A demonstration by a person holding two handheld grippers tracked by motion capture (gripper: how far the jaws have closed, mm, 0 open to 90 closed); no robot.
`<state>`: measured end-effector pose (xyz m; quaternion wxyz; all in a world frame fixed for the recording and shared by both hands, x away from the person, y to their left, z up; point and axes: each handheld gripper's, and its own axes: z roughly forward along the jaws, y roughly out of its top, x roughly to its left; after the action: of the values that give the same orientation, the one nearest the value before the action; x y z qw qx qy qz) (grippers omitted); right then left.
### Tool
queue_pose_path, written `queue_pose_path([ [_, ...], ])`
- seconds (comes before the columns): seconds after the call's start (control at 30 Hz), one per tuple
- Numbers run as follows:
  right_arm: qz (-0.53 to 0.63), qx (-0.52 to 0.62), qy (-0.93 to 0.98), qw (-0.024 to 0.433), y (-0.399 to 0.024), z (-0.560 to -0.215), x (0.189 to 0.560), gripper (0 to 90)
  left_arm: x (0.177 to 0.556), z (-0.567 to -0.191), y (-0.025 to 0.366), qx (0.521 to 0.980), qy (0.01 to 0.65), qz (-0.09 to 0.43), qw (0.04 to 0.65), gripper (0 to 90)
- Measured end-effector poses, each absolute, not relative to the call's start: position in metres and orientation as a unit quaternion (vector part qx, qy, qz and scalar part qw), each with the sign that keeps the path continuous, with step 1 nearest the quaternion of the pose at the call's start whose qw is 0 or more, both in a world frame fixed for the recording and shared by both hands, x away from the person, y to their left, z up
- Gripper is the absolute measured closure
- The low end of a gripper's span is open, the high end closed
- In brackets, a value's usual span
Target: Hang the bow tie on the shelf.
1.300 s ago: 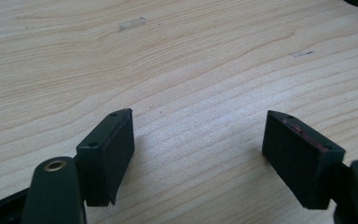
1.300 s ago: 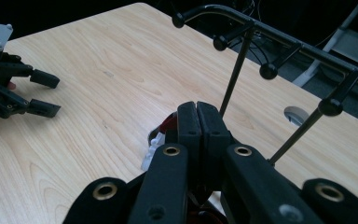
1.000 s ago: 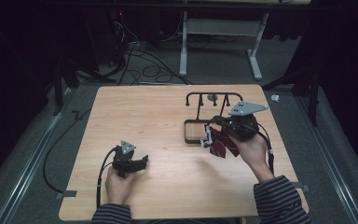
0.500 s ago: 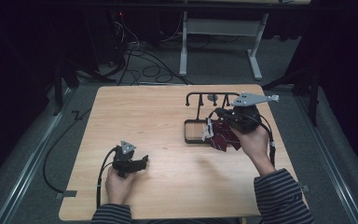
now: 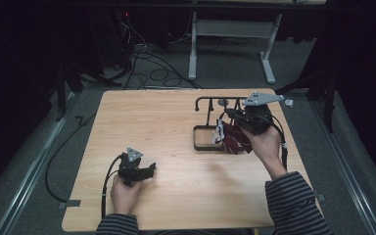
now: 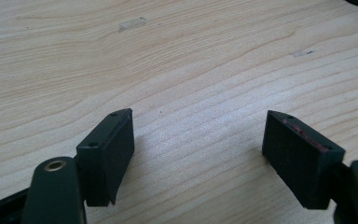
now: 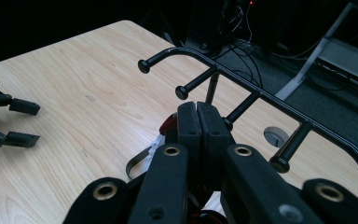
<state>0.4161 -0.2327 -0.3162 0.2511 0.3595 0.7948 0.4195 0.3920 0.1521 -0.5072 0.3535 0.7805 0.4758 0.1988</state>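
A black metal rack (image 5: 209, 101) with several knobbed pegs (image 7: 193, 85) stands at the table's right rear on a rectangular wire base (image 5: 197, 143). My right gripper (image 5: 229, 116) is raised just in front of the pegs, and its jaws (image 7: 198, 116) are pressed shut on a dark red patterned cloth item (image 5: 233, 140) with a white tag (image 5: 220, 131). The cloth hangs below the gripper over the rack's base. Low at the table's front left, my left gripper (image 5: 152, 170) stands open, its pads (image 6: 108, 154) wide apart over bare wood with nothing between them.
The wooden table (image 5: 166, 122) has a round cable hole (image 7: 276, 136) behind the rack. A white desk frame (image 5: 230, 34) and loose cables (image 5: 152, 63) lie on the floor beyond. The left gripper (image 7: 9, 122) appears far left in the right gripper view.
The right gripper has risen and moved back toward the rack's pegs, carrying the red cloth with it. The left gripper has stayed put.
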Motion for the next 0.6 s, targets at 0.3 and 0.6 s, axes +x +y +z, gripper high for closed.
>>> queue_pose_path([
  [0.3,0.419,0.368,0.79,0.255,-0.233,-0.318,0.426,90.0,0.392,-0.507,0.152,0.78,0.476,0.199,0.354,25.7],
  [0.6,0.421,0.376,0.785,0.254,-0.232,-0.32,0.432,90.0,0.392,-0.507,0.152,0.781,0.475,0.198,0.353,25.7],
])
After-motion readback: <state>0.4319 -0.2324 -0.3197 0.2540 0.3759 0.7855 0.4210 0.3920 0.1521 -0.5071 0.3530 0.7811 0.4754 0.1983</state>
